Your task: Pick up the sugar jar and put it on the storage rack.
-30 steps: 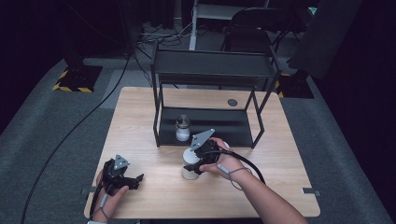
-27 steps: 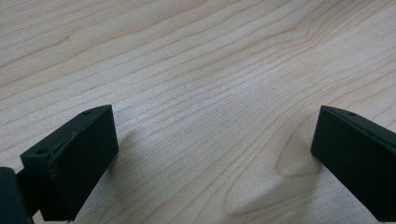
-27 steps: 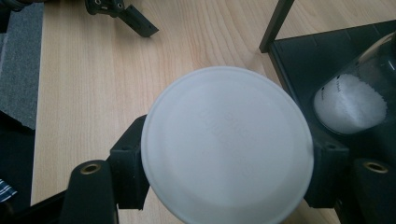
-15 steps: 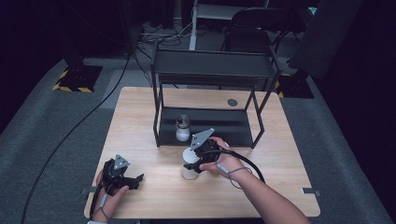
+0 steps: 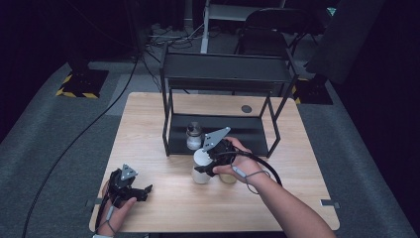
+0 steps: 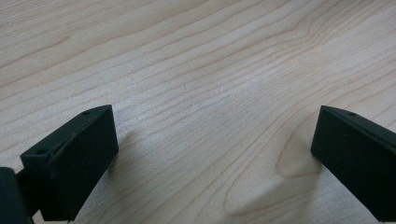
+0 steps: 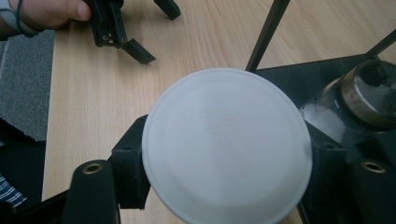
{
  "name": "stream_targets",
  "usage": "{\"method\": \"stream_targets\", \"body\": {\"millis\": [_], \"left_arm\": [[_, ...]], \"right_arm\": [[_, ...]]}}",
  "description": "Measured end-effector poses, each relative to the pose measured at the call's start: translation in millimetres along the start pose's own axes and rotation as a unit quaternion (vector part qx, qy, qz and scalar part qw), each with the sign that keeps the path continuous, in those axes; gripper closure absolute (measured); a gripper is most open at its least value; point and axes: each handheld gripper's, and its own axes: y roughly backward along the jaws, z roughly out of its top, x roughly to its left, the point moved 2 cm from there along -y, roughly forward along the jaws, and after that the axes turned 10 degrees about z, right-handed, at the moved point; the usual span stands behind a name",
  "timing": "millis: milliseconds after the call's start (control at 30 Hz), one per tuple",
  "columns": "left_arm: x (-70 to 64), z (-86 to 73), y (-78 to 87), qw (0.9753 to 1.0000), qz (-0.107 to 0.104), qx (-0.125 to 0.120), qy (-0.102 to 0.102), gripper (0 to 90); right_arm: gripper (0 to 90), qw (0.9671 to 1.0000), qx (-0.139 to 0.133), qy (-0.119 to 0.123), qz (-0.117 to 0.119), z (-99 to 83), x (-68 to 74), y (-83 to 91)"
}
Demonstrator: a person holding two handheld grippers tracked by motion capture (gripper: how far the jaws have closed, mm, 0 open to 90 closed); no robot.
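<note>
A jar with a round white lid (image 7: 227, 144) stands between the jaws of my right gripper (image 5: 208, 165), which is shut on it just in front of the black shelf rack (image 5: 225, 74). In the high view that jar (image 5: 200, 171) is close to the rack's lower shelf (image 5: 237, 130). A small glass jar with a metal lid (image 5: 193, 136) stands on that shelf, just beyond the held jar. My left gripper (image 5: 140, 191) rests on the table near the front left corner, open, with bare wood between its jaws (image 6: 210, 154).
The wooden table (image 5: 148, 124) holds the two-tier rack at its back middle. A dark round disc (image 5: 246, 108) lies behind the rack. A small tan object (image 5: 228, 177) sits under the right hand. Cables trail over the grey floor at the left.
The right gripper and the white-lidded jar have moved slightly towards the rack. The left gripper has stayed where it was.
</note>
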Motion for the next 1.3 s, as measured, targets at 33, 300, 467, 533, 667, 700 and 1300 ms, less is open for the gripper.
{"method": "stream_targets", "body": {"millis": [33, 300, 467, 533, 667, 700, 1300], "left_arm": [[0.0, 0.0, 0.0, 1.0000, 0.000, 0.000, 0.000, 0.5], [0.0, 0.0, 0.0, 1.0000, 0.000, 0.000, 0.000, 0.6], [0.0, 0.0, 0.0, 1.0000, 0.000, 0.000, 0.000, 0.5], [0.0, 0.0, 0.0, 1.0000, 0.000, 0.000, 0.000, 0.5], [0.0, 0.0, 0.0, 1.0000, 0.000, 0.000, 0.000, 0.5], [0.1, 0.0, 0.0, 1.0000, 0.000, 0.000, 0.000, 0.5], [0.0, 0.1, 0.0, 1.0000, 0.000, 0.000, 0.000, 0.6]], "right_arm": [[33.4, 1.0000, 0.000, 0.001, 0.000, 1.5, -0.9, 1.7], [33.5, 1.0000, -0.004, 0.003, -0.007, 12.9, -6.4, 14.5], [33.4, 0.9999, -0.006, -0.001, -0.012, 14.7, -11.9, 18.9], [33.4, 0.9999, -0.007, -0.005, -0.013, 14.8, -14.7, 20.4], [33.4, 0.9997, -0.012, -0.011, -0.018, 13.3, -22.0, 25.0], [33.4, 0.9996, -0.012, -0.013, -0.021, 13.2, -23.4, 26.0], [33.4, 0.9969, -0.009, -0.042, -0.066, 6.7, -45.7, 38.5]]}}
